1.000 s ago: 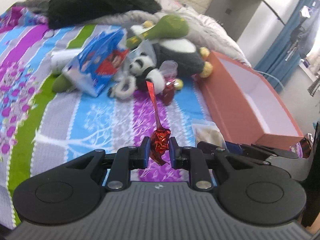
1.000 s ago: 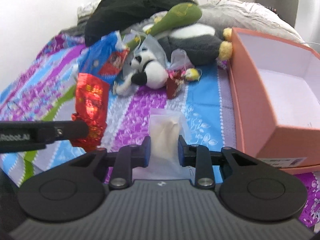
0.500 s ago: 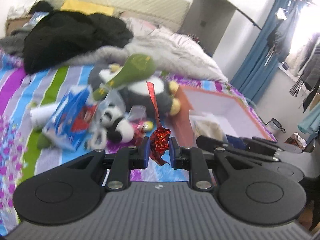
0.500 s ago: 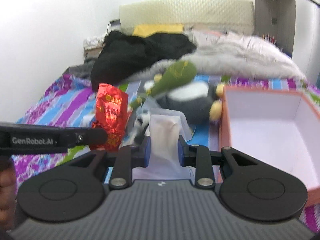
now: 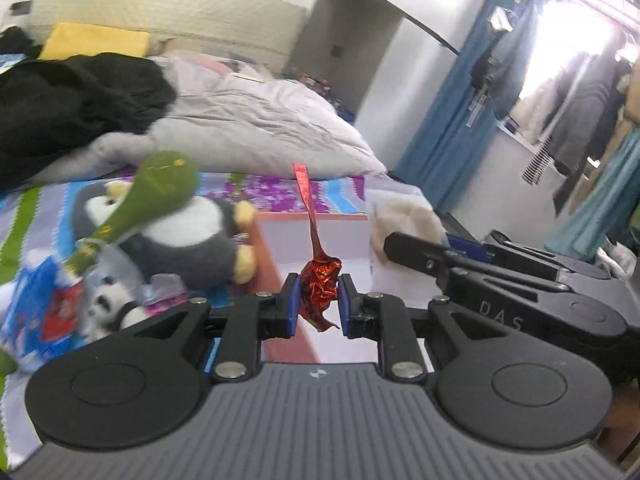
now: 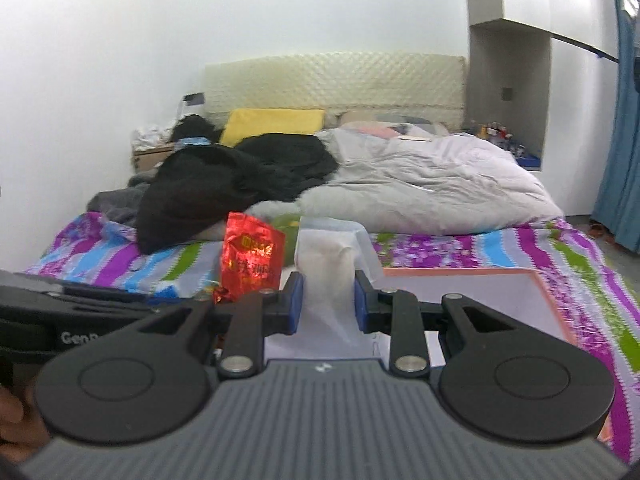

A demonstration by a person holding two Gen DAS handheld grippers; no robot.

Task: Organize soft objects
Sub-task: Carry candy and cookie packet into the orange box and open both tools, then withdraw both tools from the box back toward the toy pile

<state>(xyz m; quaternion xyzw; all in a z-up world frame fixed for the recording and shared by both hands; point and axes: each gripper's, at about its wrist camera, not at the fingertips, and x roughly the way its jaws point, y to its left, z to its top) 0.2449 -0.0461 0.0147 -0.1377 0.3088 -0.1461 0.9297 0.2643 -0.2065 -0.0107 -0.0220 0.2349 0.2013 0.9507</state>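
The striped bed (image 6: 500, 248) carries an open orange box (image 6: 554, 312) – both tongs hang above it. Right tongs (image 6: 328, 300) are clenched on a clear bag of cream fluff (image 6: 326, 256); left tongs (image 5: 319, 304) pinch a crumpled red foil packet (image 5: 320, 284).

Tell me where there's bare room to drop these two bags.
The pink box shows bare white floor between its walls, straight ahead of both tools. In the right wrist view, striped bedsheet lies bare between the box and grey duvet. Left of the box is crowded: penguin plush, panda plush, blue packet.
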